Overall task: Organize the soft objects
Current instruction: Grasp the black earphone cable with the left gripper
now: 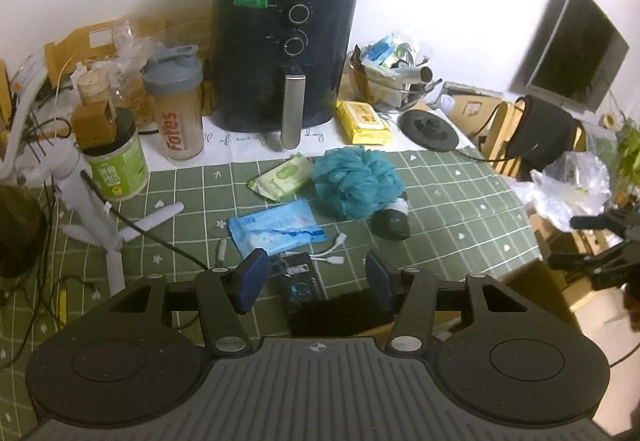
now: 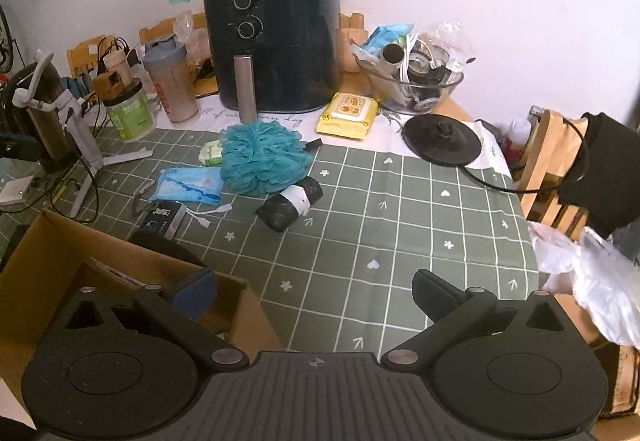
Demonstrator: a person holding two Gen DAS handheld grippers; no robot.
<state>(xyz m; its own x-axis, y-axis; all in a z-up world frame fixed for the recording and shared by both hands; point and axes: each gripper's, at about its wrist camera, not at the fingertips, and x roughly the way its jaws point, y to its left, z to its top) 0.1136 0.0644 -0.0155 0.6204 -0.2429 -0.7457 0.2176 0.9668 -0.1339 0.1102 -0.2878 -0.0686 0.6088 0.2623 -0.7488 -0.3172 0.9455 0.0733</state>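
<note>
My left tool (image 1: pixel 316 281) stands with its blue pads apart and nothing between them; it hangs above the near edge of the surface (image 1: pixel 460 201), over a small dark packet (image 1: pixel 298 279) and a white cable adapter (image 1: pixel 330 255). My right tool (image 2: pixel 316 291) is spread wide and likewise holds nothing; its left finger sits over the open cardboard box (image 2: pixel 48 253) at the near left, its right finger over bare green checked cloth.

Soft items, all lying loose on the surface:
- Teal bath sponge (image 1: pixel 356 183), middle of the cloth, the largest item.
- Green tissue pack (image 1: pixel 282 177), touching the sponge on its left.
- Blue wipes pack (image 1: pixel 276 227), nearer than the green pack, just beyond the left tool's left pad.
- Black roll with a white band (image 2: pixel 290 203), against the near right side of the sponge, lying on its side.
- Yellow wipes pack (image 2: pixel 348 115), farther off on the white cloth strip, right of the air fryer (image 2: pixel 276 41).

Farther out: the air fryer stands at the far middle with bagged flat items stacked on top. Left of it are a shaker bottle (image 1: pixel 176 105), a green-labelled jar (image 1: pixel 118 165) and a white tripod stand (image 1: pixel 92 201). Right of it are a glass bowl of odds and ends (image 2: pixel 416 77) and a black round kettle base (image 2: pixel 442 141). A wooden chair (image 2: pixel 548 169) stands off the right edge.
</note>
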